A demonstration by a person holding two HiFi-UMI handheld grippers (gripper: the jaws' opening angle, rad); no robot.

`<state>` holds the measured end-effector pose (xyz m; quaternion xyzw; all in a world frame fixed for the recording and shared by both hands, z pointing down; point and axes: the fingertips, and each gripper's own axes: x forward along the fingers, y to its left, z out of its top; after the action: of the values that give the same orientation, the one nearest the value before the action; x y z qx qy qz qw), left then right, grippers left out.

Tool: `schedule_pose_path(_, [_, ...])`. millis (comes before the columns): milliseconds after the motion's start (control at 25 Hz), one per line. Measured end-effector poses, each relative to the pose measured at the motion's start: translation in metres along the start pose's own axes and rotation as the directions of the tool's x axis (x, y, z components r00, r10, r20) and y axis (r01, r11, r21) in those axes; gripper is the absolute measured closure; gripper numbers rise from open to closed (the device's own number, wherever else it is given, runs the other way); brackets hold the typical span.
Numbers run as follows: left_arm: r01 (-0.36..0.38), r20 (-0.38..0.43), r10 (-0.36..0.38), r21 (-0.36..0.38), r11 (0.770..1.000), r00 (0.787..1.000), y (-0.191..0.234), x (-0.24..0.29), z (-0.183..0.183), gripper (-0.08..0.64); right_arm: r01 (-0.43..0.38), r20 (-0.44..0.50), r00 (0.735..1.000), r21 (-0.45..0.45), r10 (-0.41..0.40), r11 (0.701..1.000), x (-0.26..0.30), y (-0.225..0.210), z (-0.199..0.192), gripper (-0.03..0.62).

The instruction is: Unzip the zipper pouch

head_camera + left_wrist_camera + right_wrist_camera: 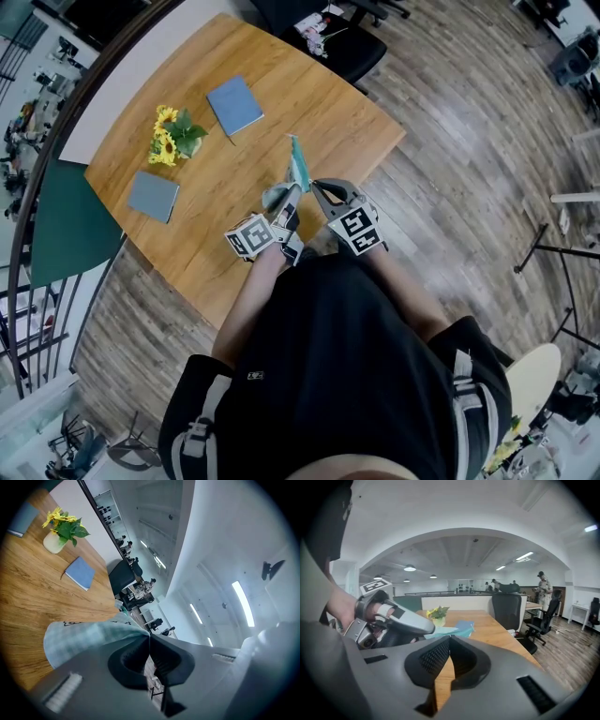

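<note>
Forearms converge: left gripper (pixel 149 635) pinches the pouch (pixel 89 637) — right gripper (pixel 450 638) alongside, jaws closed together.

Person wears a black short-sleeved top (pixel 337 347) with a small pale label (pixel 254 375) on the chest. Grey webbing straps (pixel 198 433) with buckles run over both shoulders.

Left gripper (pixel 292 193): smooth grey moulded shell. White cube with black square markers (pixel 251 235) at the hand end. Bare metal block (pixel 361 632) by the handle, seen in the right gripper view. Black ribbed pads (pixel 135 657) sit in a scooped dark recess.

Right gripper (pixel 317 187): same grey shell and the same kind of marker cube (pixel 358 228). Black meshed pads (pixel 436 656) in a like recess. Dark slotted vent (pixel 536 693) on the flank.
</note>
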<state>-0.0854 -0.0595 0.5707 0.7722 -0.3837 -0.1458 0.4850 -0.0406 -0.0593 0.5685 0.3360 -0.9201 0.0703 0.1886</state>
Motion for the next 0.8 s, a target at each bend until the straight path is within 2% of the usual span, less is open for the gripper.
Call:
schedule_pose_path(80, [0.009, -0.018, -0.009, 0.018, 1.000, 1.000, -0.003, 0.000, -0.003, 0.558, 0.026, -0.004, 1.000, -0.002, -0.026, 1.000, -0.001, -0.006, 0.000, 0.589])
schedule_pose_path(240, [0.019, -0.019, -0.019, 0.002, 1.000, 1.000, -0.005, -0.001, -0.002, 0.558, 0.009, -0.015, 1.000, -0.050, -0.010, 0.999, -0.001, -0.007, 0.000, 0.588])
schedule_pose_path(800, [0.052, -0.051, -0.052, 0.013, 0.999, 0.997, -0.011, -0.003, -0.008, 0.558, 0.040, -0.026, 0.999, -0.035, -0.041, 0.999, 0.003, -0.019, -0.005, 0.588])
